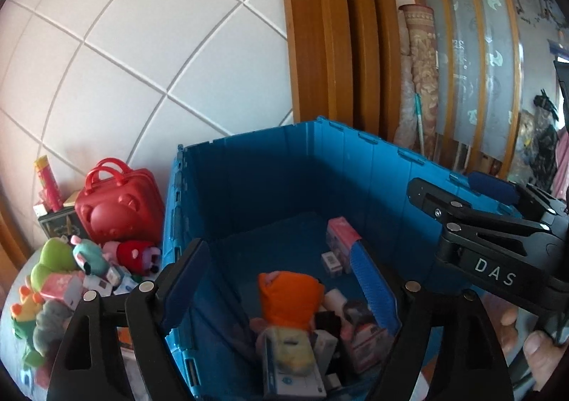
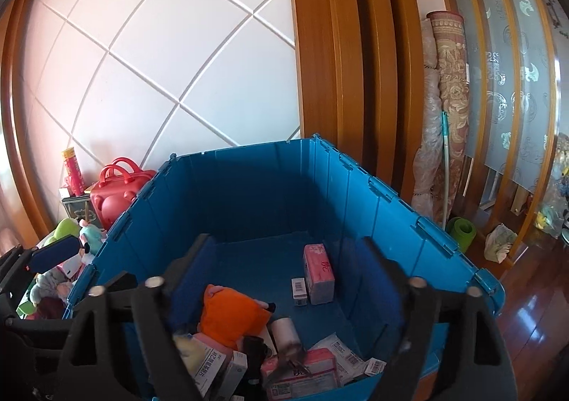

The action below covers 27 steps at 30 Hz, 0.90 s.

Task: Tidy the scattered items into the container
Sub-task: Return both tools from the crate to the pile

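Observation:
A blue plastic crate (image 1: 249, 166) (image 2: 249, 170) stands open-topped on the floor. Inside lie an orange plush toy (image 1: 290, 298) (image 2: 231, 312), a pink tissue pack (image 2: 318, 273), a white roll (image 2: 284, 330) and several small boxes. My left gripper (image 1: 281, 251) hangs open over the crate's near end, nothing pressed between its pads; the orange plush lies below it. My right gripper (image 2: 286, 241) is open above the crate too, holding nothing. It shows in the left wrist view as the black right gripper (image 1: 444, 219) over the crate's right wall.
Left of the crate sits a heap of plush toys (image 1: 53, 258) and packs, with a red toy suitcase (image 1: 121, 209) and a yellow-capped tube (image 1: 48, 180) behind. A white panelled wall and wooden frames stand beyond. Rolled rugs (image 2: 448, 109) lean at right. A person's fingers (image 1: 540, 351) hold the right gripper.

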{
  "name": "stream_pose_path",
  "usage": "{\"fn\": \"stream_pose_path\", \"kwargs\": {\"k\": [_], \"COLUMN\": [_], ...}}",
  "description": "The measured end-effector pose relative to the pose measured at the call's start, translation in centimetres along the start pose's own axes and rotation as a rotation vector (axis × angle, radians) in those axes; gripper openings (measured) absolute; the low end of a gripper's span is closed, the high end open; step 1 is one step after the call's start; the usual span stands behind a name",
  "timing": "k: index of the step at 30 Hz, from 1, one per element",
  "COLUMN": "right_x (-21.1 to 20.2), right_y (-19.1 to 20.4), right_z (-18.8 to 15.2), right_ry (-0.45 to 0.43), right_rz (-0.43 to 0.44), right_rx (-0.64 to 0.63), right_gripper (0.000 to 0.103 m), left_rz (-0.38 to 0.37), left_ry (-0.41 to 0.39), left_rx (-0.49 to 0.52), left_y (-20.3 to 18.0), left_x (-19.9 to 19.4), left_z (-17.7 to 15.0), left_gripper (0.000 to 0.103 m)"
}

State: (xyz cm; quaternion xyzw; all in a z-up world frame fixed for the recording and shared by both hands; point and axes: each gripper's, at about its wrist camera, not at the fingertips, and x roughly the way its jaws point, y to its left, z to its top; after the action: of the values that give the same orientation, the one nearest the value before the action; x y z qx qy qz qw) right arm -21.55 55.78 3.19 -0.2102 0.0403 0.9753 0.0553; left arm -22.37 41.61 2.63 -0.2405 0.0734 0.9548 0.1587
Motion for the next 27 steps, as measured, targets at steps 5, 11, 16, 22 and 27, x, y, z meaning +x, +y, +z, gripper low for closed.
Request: {"fn": "stream_pose_path", "kwargs": {"k": [5,11,16,22,27], "right_x": [-0.4,-0.9,-1.3,-1.3,-0.9], "right_y": [0.3,1.3,2.8,5.3,8.2], "right_z": [0.0,-0.1,-0.3,-0.2,-0.2], "right_ry": [-0.004,-0.003,-0.008,-0.008,-0.002], "right_rz": [-0.007,0.006,0.033,0.069,0.101], "right_rx": [0.002,-0.007,-0.022,-0.050,-0.081], "right_gripper": [0.103,0.103,0.103,0.103,0.103], "left_rz": [0.013,0.045,0.075,0.112,0.165], "left_ry": [-0.012,-0.031,-0.038,-0.023,-0.010], "left_rx": [-0.018,-0.037,-0.059,-0.129,-0.168], "left_y": [0.8,2.0,3.7,7.2,10.5], "left_x": [-0.8,-2.1,-3.0,-3.6,-4.1], "left_z": [-0.4,-0.9,-1.4,-2.2,-3.4], "left_gripper": [0.093,0.101,0.101,0.102,0.102]}}
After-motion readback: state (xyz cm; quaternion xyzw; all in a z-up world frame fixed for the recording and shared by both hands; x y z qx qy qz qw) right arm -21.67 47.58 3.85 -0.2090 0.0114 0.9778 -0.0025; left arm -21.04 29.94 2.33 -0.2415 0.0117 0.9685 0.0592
